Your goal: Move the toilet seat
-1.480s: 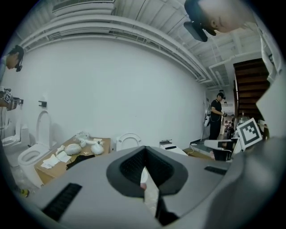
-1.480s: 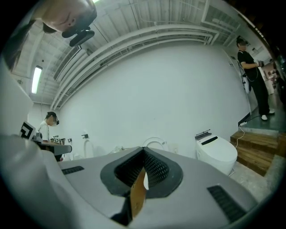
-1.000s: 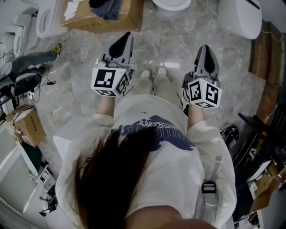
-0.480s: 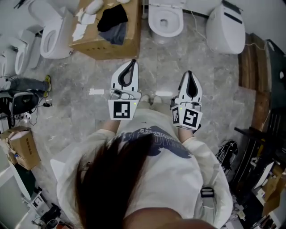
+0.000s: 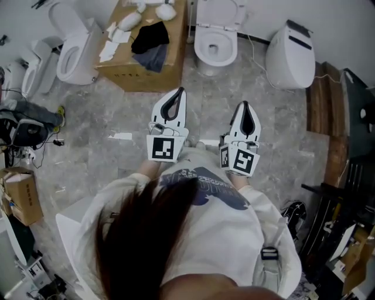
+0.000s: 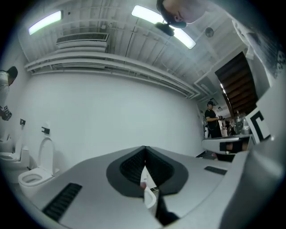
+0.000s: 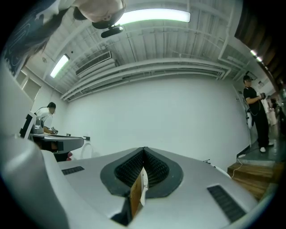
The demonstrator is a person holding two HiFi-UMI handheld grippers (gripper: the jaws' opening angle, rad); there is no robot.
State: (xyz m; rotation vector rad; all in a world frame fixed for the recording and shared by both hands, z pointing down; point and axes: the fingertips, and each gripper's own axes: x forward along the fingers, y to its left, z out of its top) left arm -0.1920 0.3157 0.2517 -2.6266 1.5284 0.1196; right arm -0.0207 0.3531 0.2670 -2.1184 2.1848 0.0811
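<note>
**Task status.** We are holding the left gripper [image 5: 179,92] and the right gripper [image 5: 245,108] side by side at about the same level, both pointing forward. Each gripper view is showing its jaws pressed together with nothing clamped between them.

The toilet [image 5: 215,44] nearest our line of aim is standing well beyond both tips, slightly nearer the right gripper's line, with its lid [image 5: 221,12] raised against the wall. The toilet seat [image 5: 201,50] is appearing to lie down on the bowl. Neither gripper is touching it.

We are judging that this arrangement fits two stages. Either the seat is waiting to be approached and gripped, or it has been set down and released. The pictures are not settling which.

**Limits of view.**
- At this size we are not separating the seat ring from the bowl rim with confidence.
- Other toilets are standing off to the left [image 5: 76,50] and right [image 5: 291,47] of the grippers, and the task sentence is not saying which one it means.
- A cardboard box [image 5: 146,50] beyond the left gripper is covering the floor there.
- Both gripper views are looking over the jaws at the bare wall, so neither is showing the toilet ahead.
</note>
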